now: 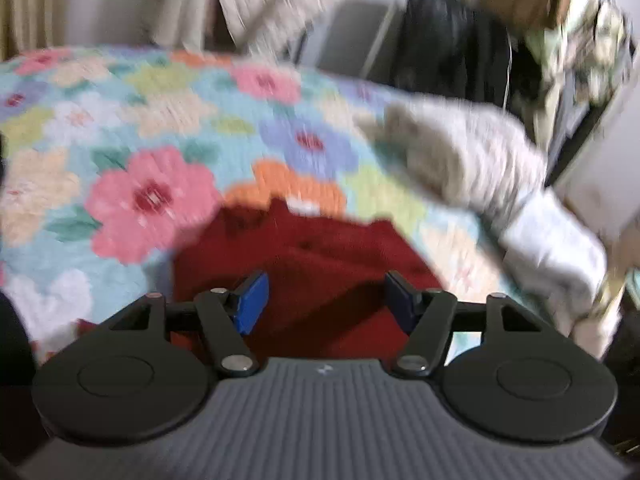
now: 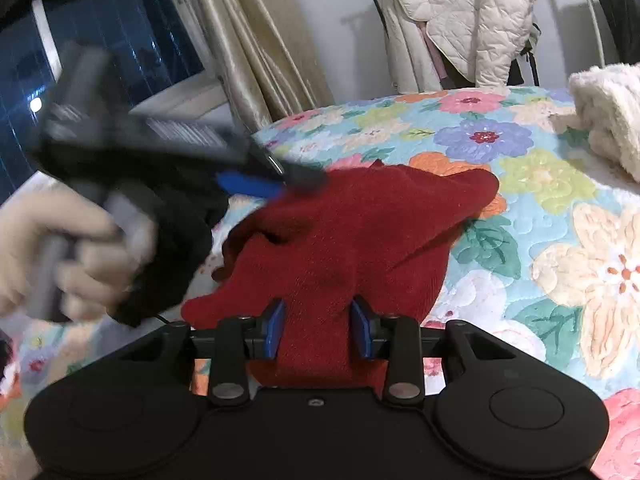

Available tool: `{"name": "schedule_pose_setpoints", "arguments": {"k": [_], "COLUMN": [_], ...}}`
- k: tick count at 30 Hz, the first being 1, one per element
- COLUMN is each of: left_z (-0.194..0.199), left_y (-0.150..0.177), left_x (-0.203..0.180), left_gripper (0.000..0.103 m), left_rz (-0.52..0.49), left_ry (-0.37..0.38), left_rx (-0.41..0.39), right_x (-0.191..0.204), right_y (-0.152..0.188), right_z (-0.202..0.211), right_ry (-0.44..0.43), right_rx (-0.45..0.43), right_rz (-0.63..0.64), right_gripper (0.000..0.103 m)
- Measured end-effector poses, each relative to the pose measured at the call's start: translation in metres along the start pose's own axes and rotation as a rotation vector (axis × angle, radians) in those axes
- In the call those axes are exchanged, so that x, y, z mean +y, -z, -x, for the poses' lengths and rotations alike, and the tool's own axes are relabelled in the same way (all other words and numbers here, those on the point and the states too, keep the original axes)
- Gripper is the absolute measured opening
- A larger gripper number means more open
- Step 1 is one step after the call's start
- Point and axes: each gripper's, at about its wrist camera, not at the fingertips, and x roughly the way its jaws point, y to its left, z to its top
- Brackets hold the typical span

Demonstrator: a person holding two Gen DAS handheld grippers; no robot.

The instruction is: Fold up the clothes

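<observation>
A dark red knit garment [image 2: 360,232] lies bunched on the floral bedspread [image 2: 560,208]. My right gripper [image 2: 319,328] is shut on a thick fold of its near edge, and red cloth fills the gap between the blue pads [image 2: 276,330]. In the blurred left wrist view the same red garment [image 1: 320,264] sits under my left gripper [image 1: 326,300], which is open with its blue pads [image 1: 252,304] wide apart above the cloth. The right wrist view also catches the left gripper [image 2: 248,186], blurred, at the garment's far left edge, held by a gloved hand [image 2: 60,248].
A cream fluffy garment [image 2: 608,116] [image 1: 460,152] sits at the bed's right side, with white folded cloth [image 1: 556,248] beside it. A quilted cream jacket [image 2: 472,12] hangs on a rack behind the bed. Beige curtains [image 2: 248,40] and a dark window [image 2: 100,40] are at the left.
</observation>
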Motion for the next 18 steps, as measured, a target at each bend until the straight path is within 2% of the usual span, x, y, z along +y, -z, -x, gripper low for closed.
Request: {"name": "schedule_pose_setpoints", "arguments": {"k": [1, 2, 4, 5, 7, 9, 12, 13, 15, 18], "left_z": [-0.010, -0.017, -0.019, -0.015, -0.010, -0.006, -0.013, -0.014, -0.006, 0.016], "left_y": [0.001, 0.002, 0.003, 0.004, 0.003, 0.005, 0.028, 0.038, 0.046, 0.043], "left_x": [-0.001, -0.006, -0.020, -0.023, -0.012, 0.007, 0.027, 0.033, 0.042, 0.052], "left_gripper": [0.039, 0.006, 0.006, 0.006, 0.006, 0.006, 0.006, 0.006, 0.007, 0.015], "left_rz": [-0.019, -0.087, -0.269, -0.325, -0.288, -0.203, -0.202, -0.181, -0.110, 0.005], "left_ry": [-0.002, -0.048, -0.182, -0.244, -0.295, -0.338, -0.421, -0.420, -0.390, -0.297], "left_rx": [0.024, 0.034, -0.008, -0.041, -0.045, -0.036, 0.020, 0.037, 0.020, -0.037], "right_x": [-0.004, -0.007, -0.014, -0.018, -0.027, -0.037, -0.051, -0.054, -0.057, -0.058], "right_y": [0.001, 0.000, -0.002, -0.002, -0.003, -0.002, 0.003, 0.006, 0.011, 0.011], "right_z": [0.000, 0.000, 0.002, 0.006, 0.012, 0.012, -0.006, -0.013, -0.023, -0.012], "right_ry": [0.000, 0.010, 0.022, 0.010, -0.016, -0.038, -0.088, -0.111, -0.148, -0.150], "right_rx": [-0.008, -0.018, -0.039, -0.051, -0.072, -0.079, -0.028, 0.001, 0.031, 0.012], "right_rz": [-0.017, -0.031, -0.065, -0.095, -0.170, -0.238, -0.309, -0.338, -0.390, -0.423], "right_gripper": [0.045, 0.045, 0.047, 0.047, 0.057, 0.058, 0.067, 0.067, 0.068, 0.069]}}
